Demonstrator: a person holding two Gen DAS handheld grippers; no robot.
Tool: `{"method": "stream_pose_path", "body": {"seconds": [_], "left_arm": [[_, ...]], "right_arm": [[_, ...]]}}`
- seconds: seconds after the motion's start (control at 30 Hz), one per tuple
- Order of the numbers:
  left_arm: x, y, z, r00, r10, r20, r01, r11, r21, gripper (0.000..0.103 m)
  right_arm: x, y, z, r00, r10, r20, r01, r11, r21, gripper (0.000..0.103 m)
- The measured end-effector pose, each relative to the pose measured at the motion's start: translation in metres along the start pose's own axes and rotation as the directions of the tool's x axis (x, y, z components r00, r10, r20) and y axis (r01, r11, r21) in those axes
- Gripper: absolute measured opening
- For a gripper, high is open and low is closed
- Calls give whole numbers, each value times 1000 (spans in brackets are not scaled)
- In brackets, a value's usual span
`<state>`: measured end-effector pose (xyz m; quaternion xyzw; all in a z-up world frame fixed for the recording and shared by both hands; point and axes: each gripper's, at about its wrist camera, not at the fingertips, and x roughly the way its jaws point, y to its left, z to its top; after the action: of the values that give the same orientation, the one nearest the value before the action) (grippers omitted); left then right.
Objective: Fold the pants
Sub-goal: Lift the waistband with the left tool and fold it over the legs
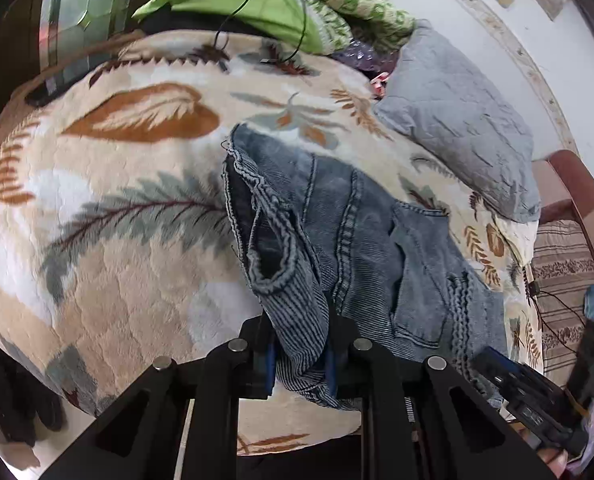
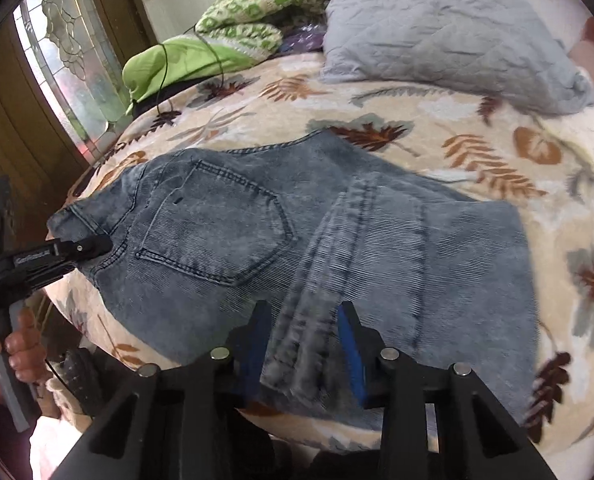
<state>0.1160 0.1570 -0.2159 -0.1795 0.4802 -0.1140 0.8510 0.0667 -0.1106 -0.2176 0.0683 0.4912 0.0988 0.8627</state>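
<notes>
Grey-blue denim pants (image 2: 233,232) lie on the leaf-patterned blanket (image 2: 477,148), back pocket up, folded over on themselves. My left gripper (image 1: 299,354) is shut on the pants' waistband (image 1: 285,280), which bunches between its blue pads; it also shows at the left of the right wrist view (image 2: 97,246), at the waist end. My right gripper (image 2: 303,340) is closed on a ridge of pants fabric (image 2: 309,312) near the front edge of the bed. The right gripper also shows at the lower right of the left wrist view (image 1: 497,364).
A grey quilted pillow (image 2: 437,32) lies at the head of the bed. Green bedding (image 2: 193,60) and a green patterned knit cover (image 2: 257,12) are piled at the far left corner, with a thin black cable (image 2: 165,68) over them. A stained-glass door (image 2: 69,60) stands left.
</notes>
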Motion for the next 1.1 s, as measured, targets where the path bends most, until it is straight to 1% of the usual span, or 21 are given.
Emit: {"method": "stream_pose_path", "body": {"seconds": [0.13, 0.2, 0.23, 0.3, 0.33, 0.37, 0.43, 0.5, 0.57, 0.7, 0.77, 0.87, 0.9, 0.97, 1.03, 1.1], "left_arm": [[-8, -8, 0, 1000, 15, 16, -16, 999, 41, 19], [-14, -13, -1, 1000, 19, 23, -20, 998, 56, 18], [-18, -18, -1, 999, 23, 31, -25, 997, 70, 18], [-27, -31, 0, 998, 28, 56, -34, 993, 113, 18], [-32, -39, 0, 997, 30, 68, -39, 990, 137, 18], [-37, -47, 0, 996, 29, 78, -41, 987, 158, 18], [-47, -65, -1, 995, 23, 102, -44, 977, 208, 18], [-58, -87, -4, 993, 16, 119, -47, 963, 265, 18], [-66, -109, -9, 992, 5, 130, -47, 945, 322, 18], [-74, -157, -21, 991, -14, 134, -44, 905, 423, 18], [-76, -185, -30, 991, -28, 131, -38, 878, 478, 18], [-72, -230, -45, 992, -50, 113, -22, 830, 557, 18], [-68, -248, -53, 993, -57, 102, -14, 808, 589, 18], [-57, -274, -66, 995, -63, 80, -1, 778, 628, 18], [-33, -303, -82, 996, -79, 37, 34, 745, 666, 18], [-10, -321, -95, 996, -85, 16, 50, 727, 684, 20]], "right_arm": [[34, 5, 14, 994, 92, -56, -88, 994, 63, 35], [58, 8, 18, 988, 108, -110, -99, 991, 88, 35], [64, 8, 18, 988, 102, -117, -91, 991, 93, 36], [62, 8, 21, 988, 114, -103, -103, 989, 108, 35], [58, 6, 21, 985, 142, -101, -129, 983, 129, 35], [54, 2, 20, 978, 189, -89, -174, 973, 154, 35], [44, -7, 17, 969, 244, -42, -232, 954, 192, 35], [33, -19, 12, 961, 278, 0, -270, 934, 233, 35], [18, -33, 7, 956, 289, 45, -290, 922, 258, 35], [-23, -80, -2, 951, 257, 169, -299, 902, 311, 35], [-48, -117, -8, 953, 198, 228, -273, 889, 369, 35], [-77, -170, -22, 947, 131, 295, -261, 848, 461, 35], [-85, -188, -29, 945, 108, 309, -256, 834, 490, 35], [-101, -224, -45, 941, 56, 333, -241, 803, 545, 35], [-114, -252, -59, 938, 18, 347, -230, 780, 581, 35], [-123, -276, -75, 937, -18, 350, -217, 753, 621, 35]]}}
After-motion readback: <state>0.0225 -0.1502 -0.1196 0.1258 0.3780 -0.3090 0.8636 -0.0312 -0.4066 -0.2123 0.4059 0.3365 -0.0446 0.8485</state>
